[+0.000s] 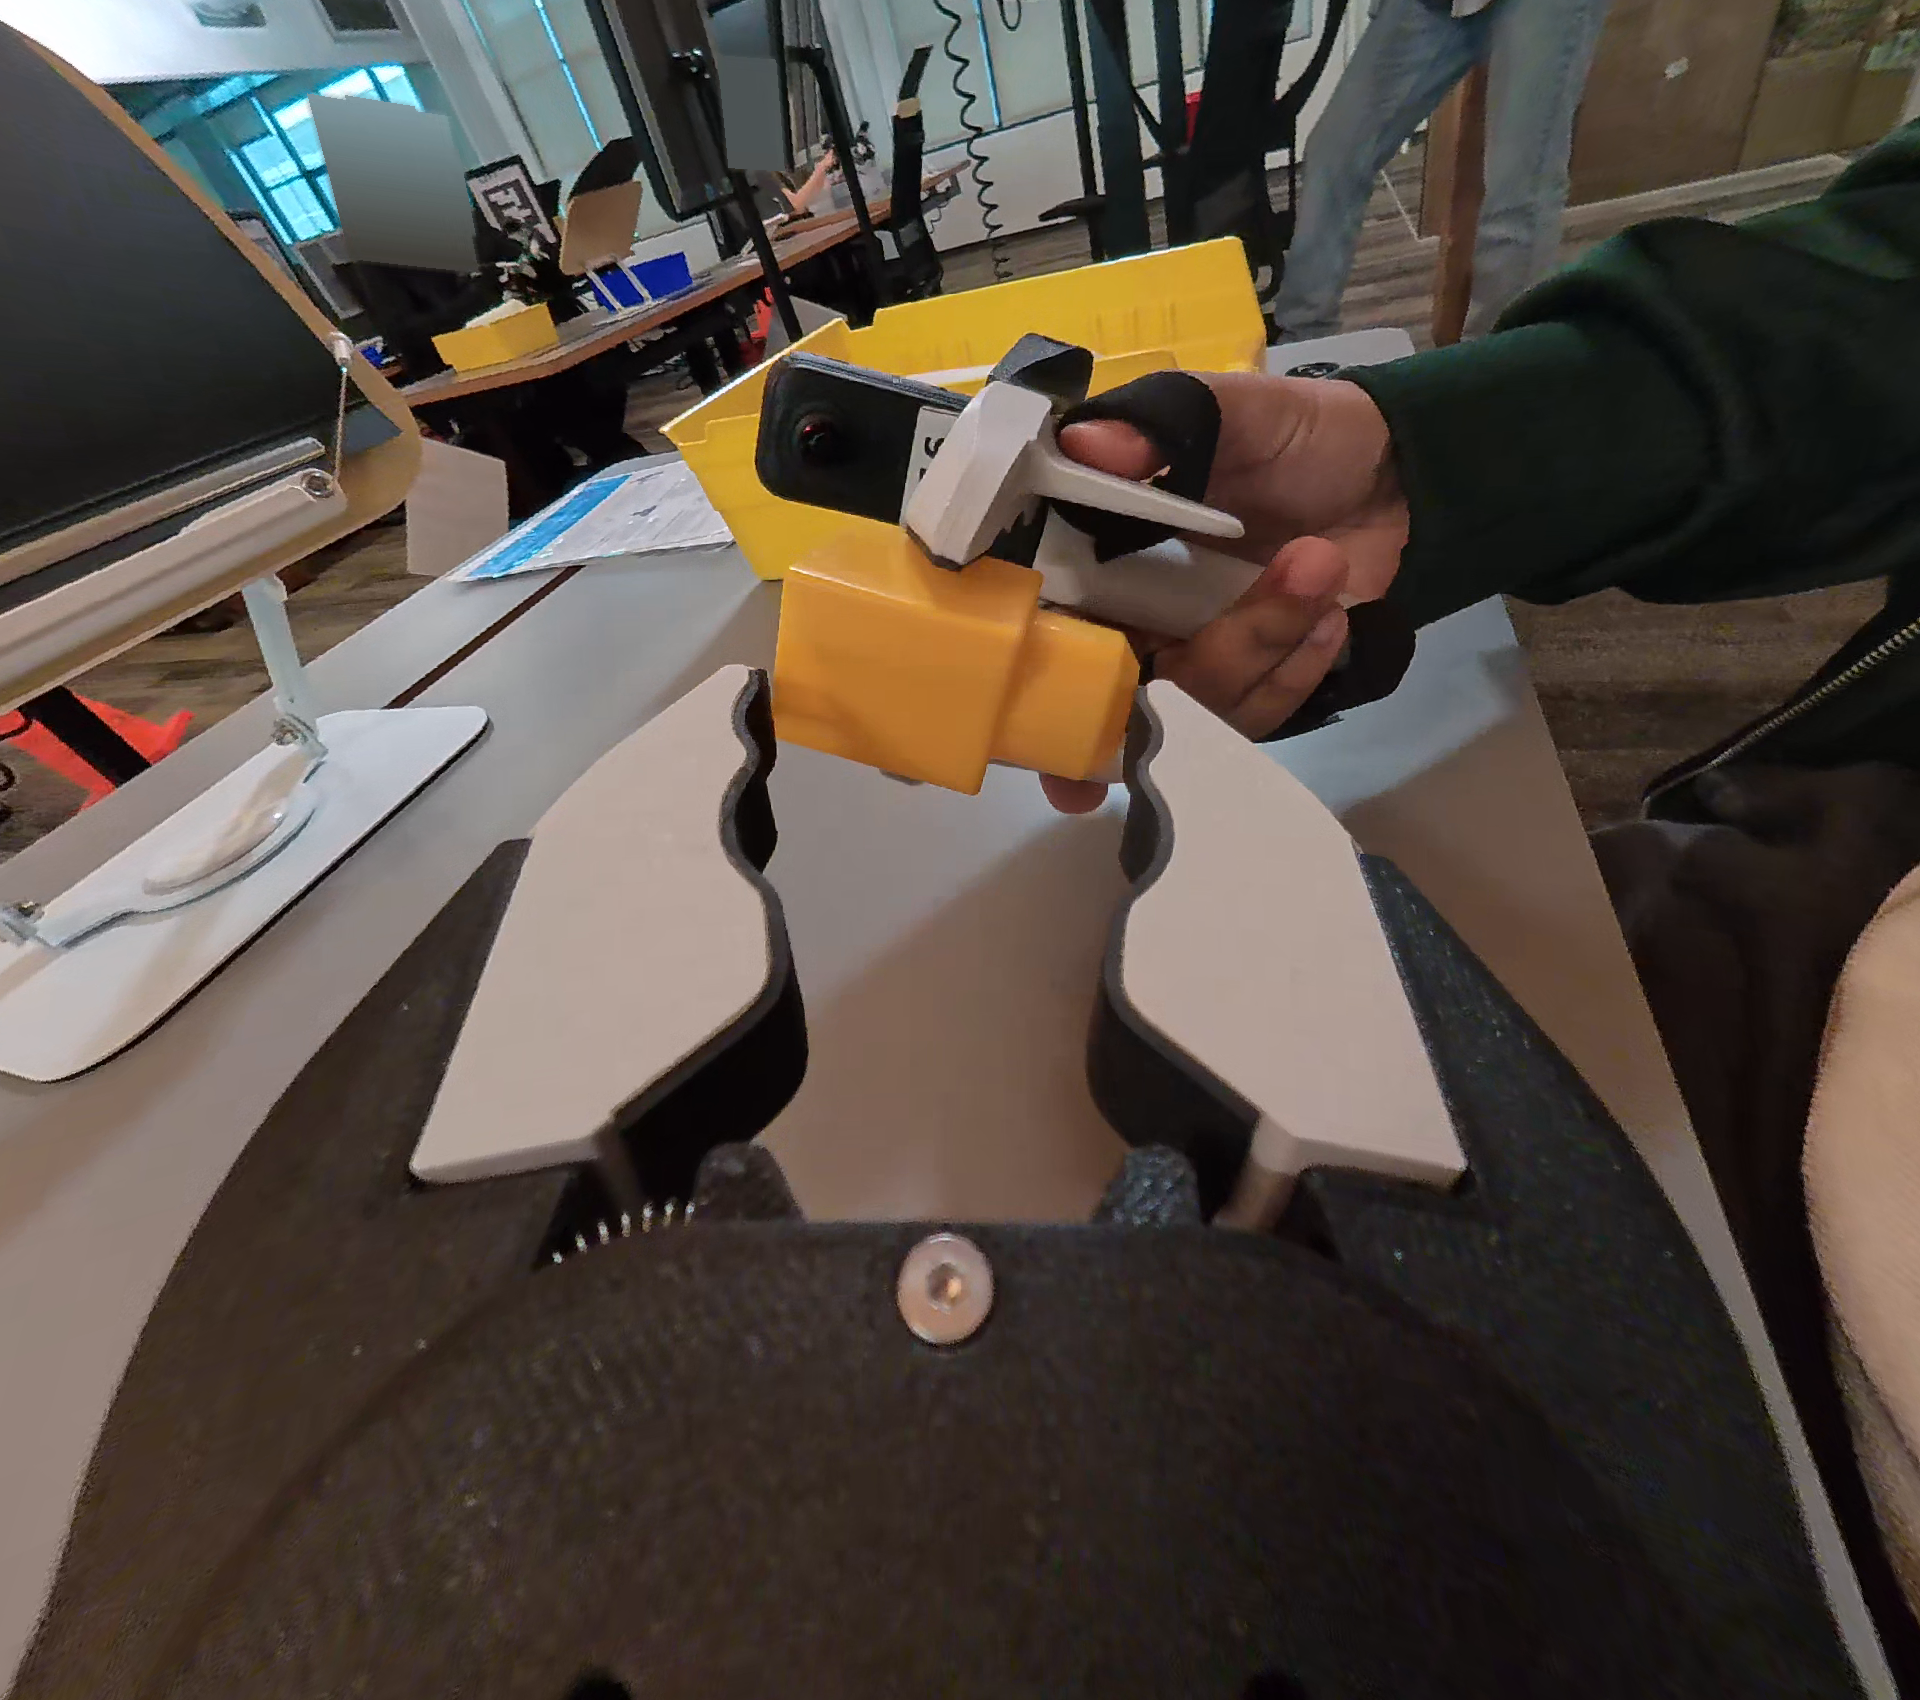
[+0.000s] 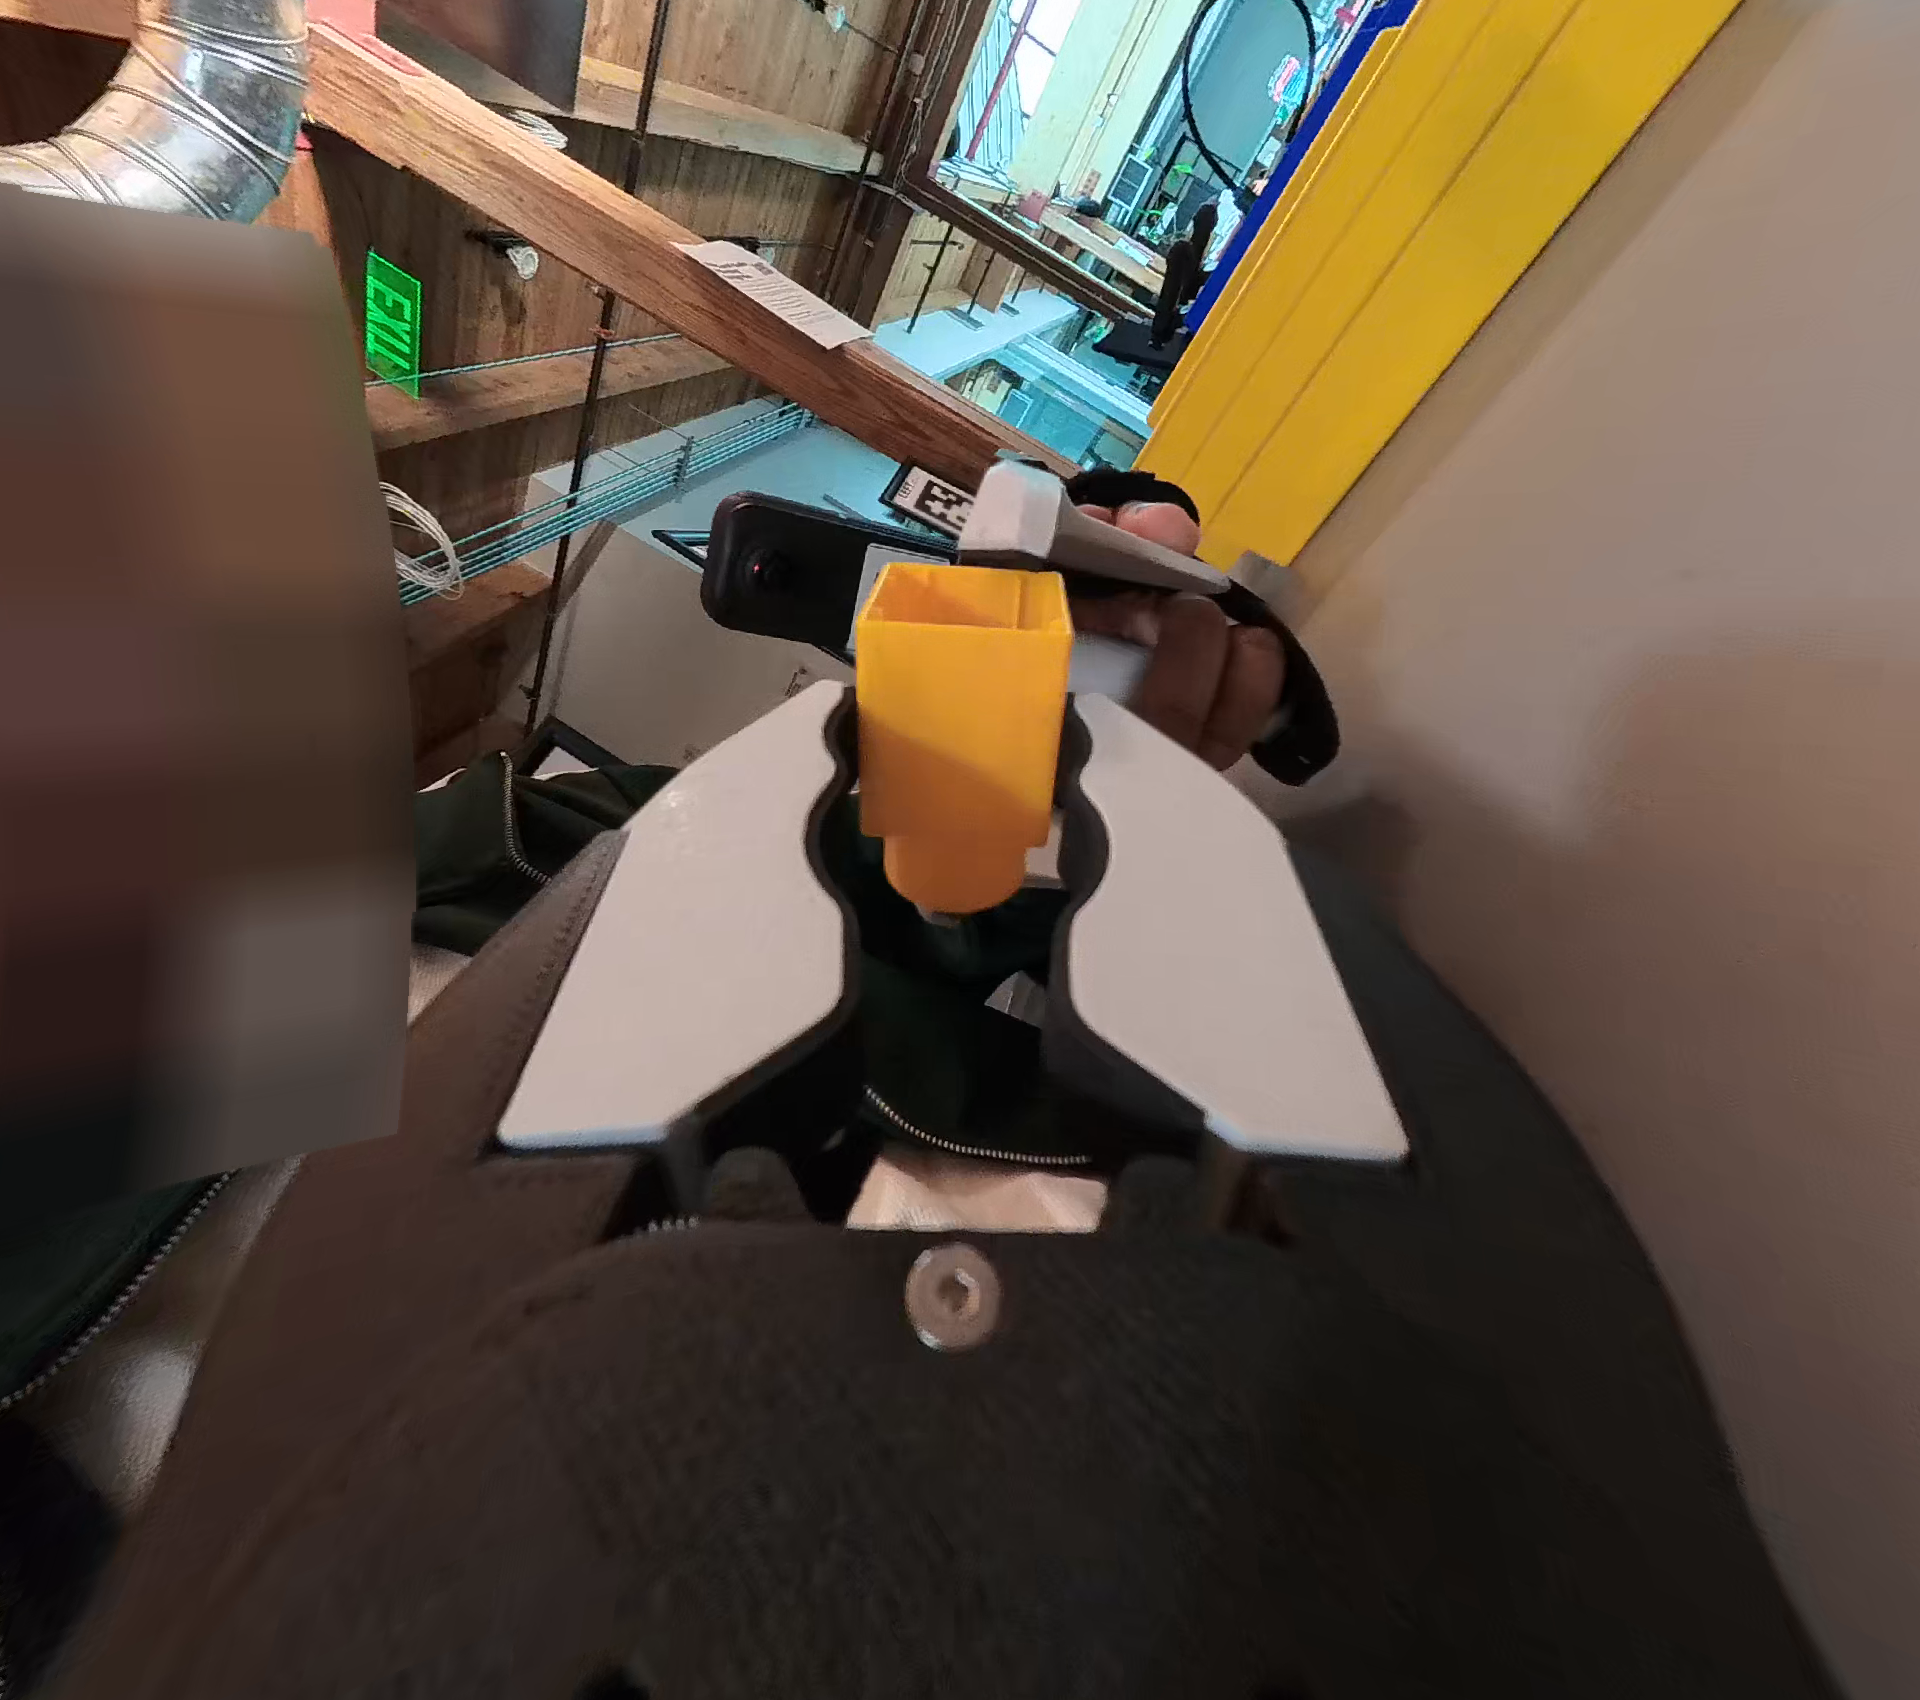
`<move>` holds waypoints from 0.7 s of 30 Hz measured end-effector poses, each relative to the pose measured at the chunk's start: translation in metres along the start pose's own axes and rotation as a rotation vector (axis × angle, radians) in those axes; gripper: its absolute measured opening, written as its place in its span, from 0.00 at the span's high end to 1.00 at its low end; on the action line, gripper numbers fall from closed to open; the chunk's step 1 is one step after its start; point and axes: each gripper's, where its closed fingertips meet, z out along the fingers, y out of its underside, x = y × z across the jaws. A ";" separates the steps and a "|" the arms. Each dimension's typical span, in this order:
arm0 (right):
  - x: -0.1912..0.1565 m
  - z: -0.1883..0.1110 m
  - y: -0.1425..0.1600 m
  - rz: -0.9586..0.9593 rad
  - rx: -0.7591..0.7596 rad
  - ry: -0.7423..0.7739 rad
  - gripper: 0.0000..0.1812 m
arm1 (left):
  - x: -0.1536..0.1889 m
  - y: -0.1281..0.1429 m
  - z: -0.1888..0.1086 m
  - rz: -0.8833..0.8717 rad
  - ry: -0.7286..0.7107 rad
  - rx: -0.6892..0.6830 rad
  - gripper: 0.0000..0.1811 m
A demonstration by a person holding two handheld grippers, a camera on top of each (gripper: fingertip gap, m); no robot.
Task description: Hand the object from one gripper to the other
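Grey counter [image 1: 644,642] carries a yellow bin [image 1: 1039,362] at the far edge, monitor stand [image 1: 260,819] to the left. Right tongs [image 2: 961,767] clamped on the stepped yellow block [image 2: 961,736], holding it in the air above the counter, open end facing away. Left tongs [image 1: 951,741] spread wide and empty, block [image 1: 935,674] just at their tips, contact unclear.

Left gripper [image 1: 951,736] jaws stood wide apart over the grey table [image 1: 582,663], nothing between them. Right gripper [image 1: 971,570] clamped the yellow block [image 1: 914,674] just beyond the left fingertips [image 1: 753,705], above the table. Yellow bin [image 1: 1039,341] sat on the table behind the block.
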 end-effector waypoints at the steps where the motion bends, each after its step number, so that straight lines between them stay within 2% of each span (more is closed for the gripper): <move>1: 0.000 0.000 0.000 -0.009 -0.002 0.007 0.80 | 0.000 0.001 0.000 0.000 0.002 -0.005 0.63; 5: 0.003 -0.001 -0.002 -0.060 -0.004 0.050 0.80 | -0.001 0.002 0.001 -0.037 0.001 -0.008 0.62; 7: 0.001 -0.003 -0.007 -0.130 0.020 0.067 0.80 | -0.004 0.004 0.002 -0.105 0.000 -0.011 0.53; 9: -0.004 -0.007 -0.016 -0.288 0.063 0.096 0.80 | -0.012 0.013 0.004 -0.201 -0.023 -0.036 0.47; 11: -0.012 -0.012 -0.022 -0.572 0.073 0.166 0.80 | -0.014 0.021 0.006 -0.359 0.024 -0.042 0.44; 13: -0.017 -0.015 -0.022 -0.890 0.023 0.272 0.80 | -0.009 0.021 0.006 -0.528 0.126 -0.015 0.48; 15: -0.021 -0.018 -0.021 -1.082 -0.011 0.336 0.80 | -0.007 0.015 0.004 -0.612 0.185 0.030 0.55; 17: -0.025 -0.017 -0.019 -1.082 0.000 0.311 0.80 | -0.005 0.010 0.001 -0.606 0.213 0.055 0.63; 21: -0.031 -0.011 -0.017 -0.993 0.038 0.218 0.80 | 0.003 0.007 0.002 -0.565 0.245 0.057 0.69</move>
